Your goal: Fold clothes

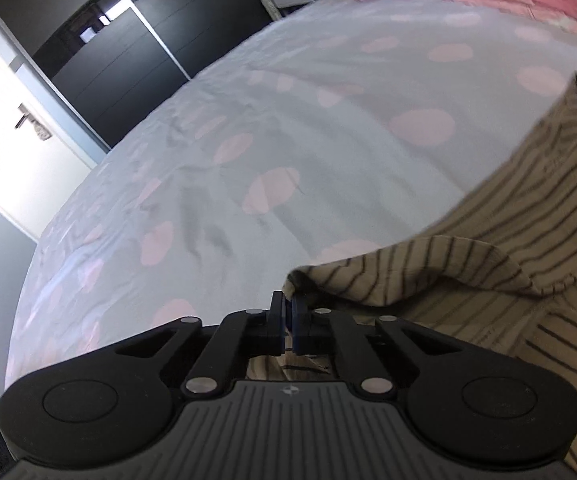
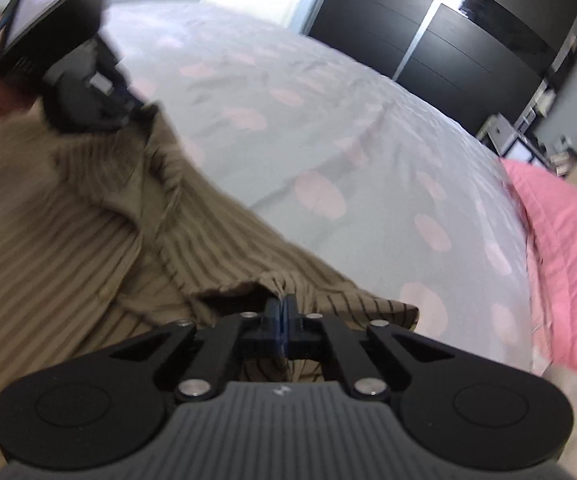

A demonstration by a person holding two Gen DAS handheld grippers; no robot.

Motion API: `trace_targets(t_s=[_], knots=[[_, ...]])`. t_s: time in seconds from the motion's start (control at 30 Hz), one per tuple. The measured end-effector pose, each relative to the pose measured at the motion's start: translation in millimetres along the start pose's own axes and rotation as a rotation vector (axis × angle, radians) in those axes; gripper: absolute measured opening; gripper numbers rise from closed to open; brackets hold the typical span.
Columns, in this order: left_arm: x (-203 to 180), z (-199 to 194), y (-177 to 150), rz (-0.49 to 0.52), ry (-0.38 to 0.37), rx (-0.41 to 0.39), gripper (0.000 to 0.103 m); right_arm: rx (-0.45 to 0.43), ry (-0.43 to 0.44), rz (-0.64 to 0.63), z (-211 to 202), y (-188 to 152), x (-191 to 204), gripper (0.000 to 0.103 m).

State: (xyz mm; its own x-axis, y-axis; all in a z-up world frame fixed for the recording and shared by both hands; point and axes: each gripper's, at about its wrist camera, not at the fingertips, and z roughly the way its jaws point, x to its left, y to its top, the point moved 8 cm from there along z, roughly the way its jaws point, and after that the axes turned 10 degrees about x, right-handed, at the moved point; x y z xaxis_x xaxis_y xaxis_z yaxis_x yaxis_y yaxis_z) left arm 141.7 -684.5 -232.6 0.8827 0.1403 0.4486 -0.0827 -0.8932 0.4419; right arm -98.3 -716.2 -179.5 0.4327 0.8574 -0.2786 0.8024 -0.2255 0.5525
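A tan shirt with dark stripes point(image 1: 508, 240) lies on the bed, at the right of the left wrist view and the left of the right wrist view point(image 2: 68, 248). My left gripper point(image 1: 287, 304) is shut on an edge of the shirt, which folds over in a raised loop just right of its tips. It also shows, blurred, at the upper left of the right wrist view point(image 2: 124, 114), holding the cloth. My right gripper point(image 2: 283, 307) is shut on another edge of the shirt, with fabric bunched at its tips.
The bed has a light grey cover with pink dots point(image 1: 288, 128). A pink pillow point(image 2: 568, 240) lies at the head of the bed. Dark wardrobe doors point(image 2: 448, 40) and a white door point(image 1: 16, 120) stand beyond the bed.
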Motion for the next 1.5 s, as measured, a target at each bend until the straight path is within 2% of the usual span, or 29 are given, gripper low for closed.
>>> trace_targets(t_s=[0.2, 0.33, 0.43, 0.57, 0.63, 0.73, 0.77, 0.83, 0.87, 0.9, 1.0, 1.1, 1.3, 1.5], knots=[[30.3, 8.6, -1.0, -0.180, -0.056, 0.036, 0.000, -0.002, -0.010, 0.257, 26.7, 23.2, -58.7, 0.001], [36.9, 23.6, -1.4, -0.296, -0.108, 0.059, 0.000, 0.004, 0.006, 0.376, 61.9, 36.2, -75.0, 0.001], [34.3, 31.8, 4.0, -0.310, -0.075, 0.058, 0.000, 0.010, -0.012, 0.421, 86.5, 42.3, -76.9, 0.001], [42.6, 31.5, 15.8, -0.367, -0.067, 0.000, 0.000, -0.017, -0.022, 0.534, 101.6, 54.5, -90.6, 0.001], [40.0, 39.0, 16.7, -0.364, -0.061, 0.027, 0.000, -0.020, -0.018, 0.559, 107.2, 61.4, -92.8, 0.001], [32.4, 54.2, 12.7, -0.353, -0.071, 0.092, 0.001, 0.030, -0.014, 0.539, 121.7, 63.7, -85.1, 0.002], [31.2, 53.1, 10.8, -0.349, -0.077, 0.079, 0.001, 0.048, -0.007, 0.532, 125.6, 62.0, -82.3, 0.006], [30.2, 46.7, 6.7, -0.330, -0.092, 0.049, 0.006, 0.090, 0.013, 0.519, 131.3, 57.3, -78.3, 0.007], [30.4, 41.9, 4.6, -0.315, -0.103, 0.036, 0.014, 0.107, 0.023, 0.516, 131.0, 54.6, -78.5, 0.018], [30.5, 37.0, 2.5, -0.299, -0.114, 0.023, 0.025, 0.109, 0.028, 0.515, 127.3, 52.4, -80.3, 0.031], [45.0, 11.2, -7.6, -0.311, -0.104, -0.028, 0.045, 0.078, 0.038, 0.508, 99.9, 44.7, -92.6, 0.038], [63.1, -15.4, -24.1, -0.330, -0.081, -0.040, 0.047, 0.063, 0.051, 0.518, 62.0, 25.3, -108.5, 0.039], [83.0, -50.6, -75.9, -0.333, -0.030, 0.067, 0.047, 0.085, 0.060, 0.497, -14.5, -46.2, -115.8, 0.039], [82.9, -85.2, -137.7, -0.350, -0.026, 0.166, 0.047, 0.160, 0.063, 0.443, -60.5, -114.4, -70.9, 0.038]])
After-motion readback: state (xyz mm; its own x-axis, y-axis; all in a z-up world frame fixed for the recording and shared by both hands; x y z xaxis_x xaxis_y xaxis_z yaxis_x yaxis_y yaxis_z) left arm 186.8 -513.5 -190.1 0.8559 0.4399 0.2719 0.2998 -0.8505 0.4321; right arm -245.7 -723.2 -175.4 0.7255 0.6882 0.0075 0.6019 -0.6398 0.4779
